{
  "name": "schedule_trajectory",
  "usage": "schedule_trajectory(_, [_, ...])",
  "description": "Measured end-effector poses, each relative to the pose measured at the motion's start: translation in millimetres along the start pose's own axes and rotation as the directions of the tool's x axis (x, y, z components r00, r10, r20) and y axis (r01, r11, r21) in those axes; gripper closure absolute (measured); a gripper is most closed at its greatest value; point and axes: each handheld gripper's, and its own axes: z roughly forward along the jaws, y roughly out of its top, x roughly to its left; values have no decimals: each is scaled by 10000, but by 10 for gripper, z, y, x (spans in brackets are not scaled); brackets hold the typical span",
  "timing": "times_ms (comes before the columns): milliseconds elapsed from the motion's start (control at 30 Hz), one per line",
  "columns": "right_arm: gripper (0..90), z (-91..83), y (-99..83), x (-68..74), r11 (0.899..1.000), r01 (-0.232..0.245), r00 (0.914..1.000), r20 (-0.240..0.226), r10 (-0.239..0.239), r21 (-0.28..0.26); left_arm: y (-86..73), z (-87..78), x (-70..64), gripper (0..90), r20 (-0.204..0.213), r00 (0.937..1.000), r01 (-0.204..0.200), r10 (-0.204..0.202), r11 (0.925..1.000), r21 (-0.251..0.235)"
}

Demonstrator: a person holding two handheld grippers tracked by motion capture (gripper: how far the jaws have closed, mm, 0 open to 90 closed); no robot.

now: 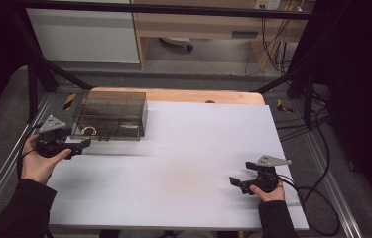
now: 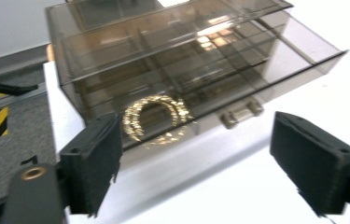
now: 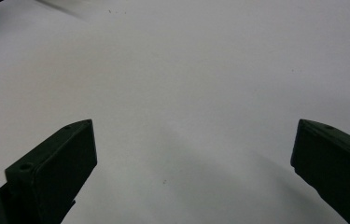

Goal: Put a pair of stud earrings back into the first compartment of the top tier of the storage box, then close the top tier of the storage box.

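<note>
Smoky box (image 2: 182,60) contents blurred, indistinct

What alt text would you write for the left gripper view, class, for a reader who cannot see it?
A smoky see-through box with compartments sits on a white table, a gold bracelet visible inside near its front wall and a small latch on that wall. The left gripper faces it with its black jaws open and nothing between them.
</note>
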Motion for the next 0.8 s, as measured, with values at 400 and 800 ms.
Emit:
schedule_trajectory(400, [7, 0, 1, 0, 10000, -10, 10000, -5, 10, 5, -164, 63, -139, 91, 522, 9986, -89, 85, 9999, 67])
schedule_trajectory(800, [7, -4, 2, -1, 10000, -4, 10000, 0, 4, -23, -233, 125, -207, 129, 931, 9956, -149, 120, 9994, 310])
